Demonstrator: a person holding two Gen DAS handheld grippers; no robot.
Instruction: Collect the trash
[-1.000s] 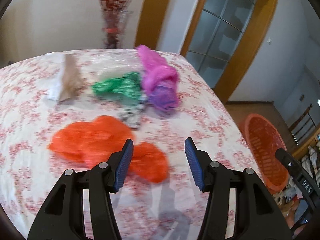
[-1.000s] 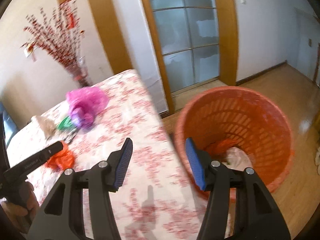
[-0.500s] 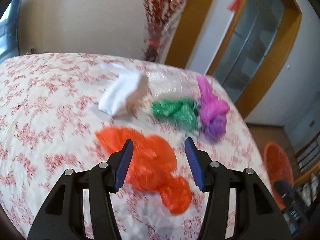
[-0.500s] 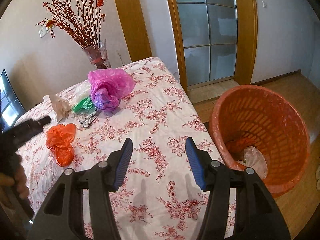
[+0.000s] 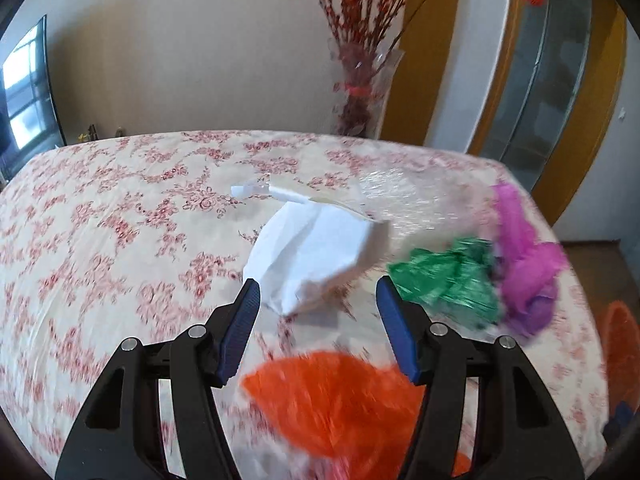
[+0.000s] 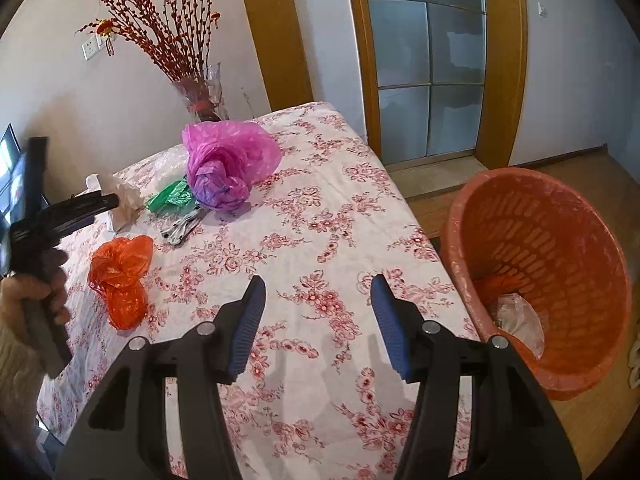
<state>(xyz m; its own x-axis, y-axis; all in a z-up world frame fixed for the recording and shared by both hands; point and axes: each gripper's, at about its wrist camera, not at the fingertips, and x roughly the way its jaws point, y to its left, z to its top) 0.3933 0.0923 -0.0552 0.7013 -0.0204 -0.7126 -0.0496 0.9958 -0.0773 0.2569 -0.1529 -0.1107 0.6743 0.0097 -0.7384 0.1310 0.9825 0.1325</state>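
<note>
My left gripper (image 5: 318,300) is open and empty, its fingers on either side of a crumpled white paper bag (image 5: 316,256) just ahead on the flowered table (image 5: 100,220). An orange plastic bag (image 5: 340,400) lies below the gripper. A green bag (image 5: 448,280) and a pink-purple bag (image 5: 524,264) lie to the right. My right gripper (image 6: 318,300) is open and empty over the table's near side. In the right wrist view I see the orange bag (image 6: 122,276), the green bag (image 6: 170,198), the pink bag (image 6: 228,164), the white bag (image 6: 124,200) and the left gripper (image 6: 104,202).
An orange laundry-style basket (image 6: 560,240) stands on the floor right of the table, with some trash inside. A glass vase of red branches (image 6: 200,96) stands at the table's far edge. A small grey printed wrapper (image 6: 180,230) lies by the green bag.
My left gripper has moved forward and left, from over the orange bag to the white paper bag. The right gripper has turned slightly left toward the table.
</note>
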